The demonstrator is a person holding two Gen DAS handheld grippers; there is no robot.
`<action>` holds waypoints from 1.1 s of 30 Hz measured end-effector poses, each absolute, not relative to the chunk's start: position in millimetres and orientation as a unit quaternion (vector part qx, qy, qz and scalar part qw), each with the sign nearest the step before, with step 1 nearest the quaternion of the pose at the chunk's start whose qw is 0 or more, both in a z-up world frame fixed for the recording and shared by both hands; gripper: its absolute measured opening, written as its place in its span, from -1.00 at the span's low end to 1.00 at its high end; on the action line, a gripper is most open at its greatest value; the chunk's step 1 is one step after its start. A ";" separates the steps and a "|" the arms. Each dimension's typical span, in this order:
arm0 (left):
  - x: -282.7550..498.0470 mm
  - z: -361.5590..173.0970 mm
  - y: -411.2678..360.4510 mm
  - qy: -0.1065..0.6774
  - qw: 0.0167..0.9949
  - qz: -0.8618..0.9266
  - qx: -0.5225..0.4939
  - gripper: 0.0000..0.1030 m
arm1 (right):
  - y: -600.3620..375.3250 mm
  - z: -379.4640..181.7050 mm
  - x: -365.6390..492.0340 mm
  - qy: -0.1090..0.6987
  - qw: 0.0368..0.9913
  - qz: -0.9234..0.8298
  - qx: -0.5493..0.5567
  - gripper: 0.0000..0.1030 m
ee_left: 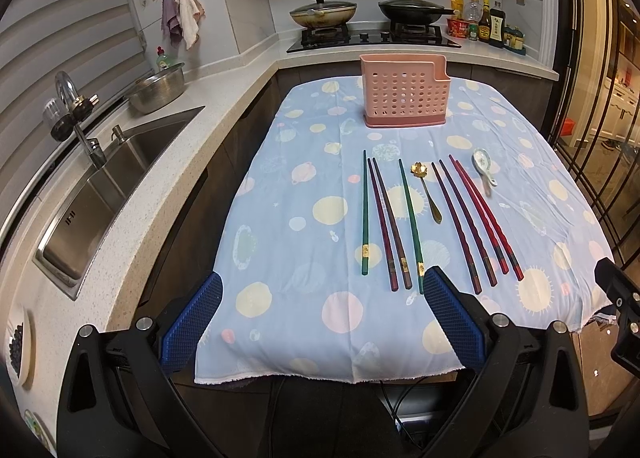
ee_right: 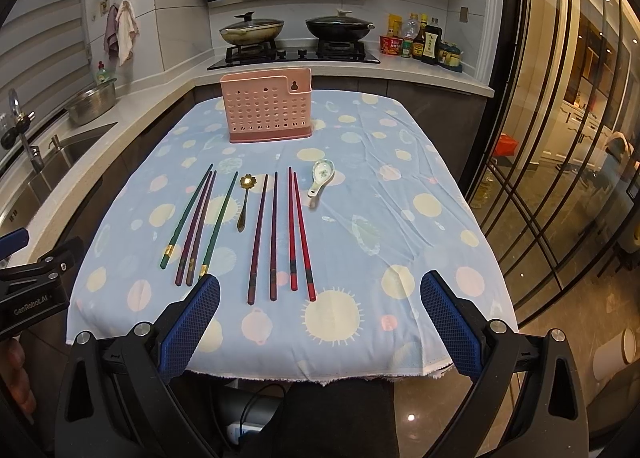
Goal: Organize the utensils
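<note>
Several chopsticks lie in a row on the blue dotted tablecloth (ee_left: 280,250): green (ee_left: 365,214), purple-brown (ee_left: 386,226), dark maroon (ee_left: 460,218) and red (ee_left: 486,214) pairs. Between them lies a gold flower spoon (ee_left: 426,188); a white ceramic spoon (ee_left: 484,166) rests at the right. A pink perforated utensil holder (ee_left: 402,96) stands upright at the far end. My left gripper (ee_left: 322,290) hovers open over the near table edge, empty. In the right wrist view, my right gripper (ee_right: 320,290) is open and empty near the red chopsticks (ee_right: 300,234), with the holder (ee_right: 266,108) beyond.
A steel sink (ee_left: 108,194) and counter run along the left with a metal bowl (ee_left: 158,88). A stove with two lidded pans (ee_left: 324,12) and sauce bottles (ee_left: 486,22) sits behind the table. Glass doors (ee_right: 560,138) line the right side.
</note>
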State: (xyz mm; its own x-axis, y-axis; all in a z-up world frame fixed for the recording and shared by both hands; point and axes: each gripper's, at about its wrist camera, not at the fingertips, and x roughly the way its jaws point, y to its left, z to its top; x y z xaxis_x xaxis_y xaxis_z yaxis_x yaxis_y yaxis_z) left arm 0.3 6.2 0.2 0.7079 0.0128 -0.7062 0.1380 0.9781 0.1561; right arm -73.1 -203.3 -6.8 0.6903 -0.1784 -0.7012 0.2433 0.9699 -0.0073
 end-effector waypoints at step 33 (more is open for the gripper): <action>5.0 -14.4 12.6 0.402 0.912 -0.035 0.076 0.86 | -201.7 -7.1 -71.6 0.381 0.916 -0.118 0.044 0.87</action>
State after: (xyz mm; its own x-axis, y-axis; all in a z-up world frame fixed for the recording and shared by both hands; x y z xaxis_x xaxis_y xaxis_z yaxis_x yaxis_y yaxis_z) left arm 5.0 12.6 -14.4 0.6741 -0.0018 -0.7387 0.1249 0.9859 0.1115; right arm -71.6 -201.7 -7.1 0.6820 -0.1830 -0.7081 0.2506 0.9681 -0.0089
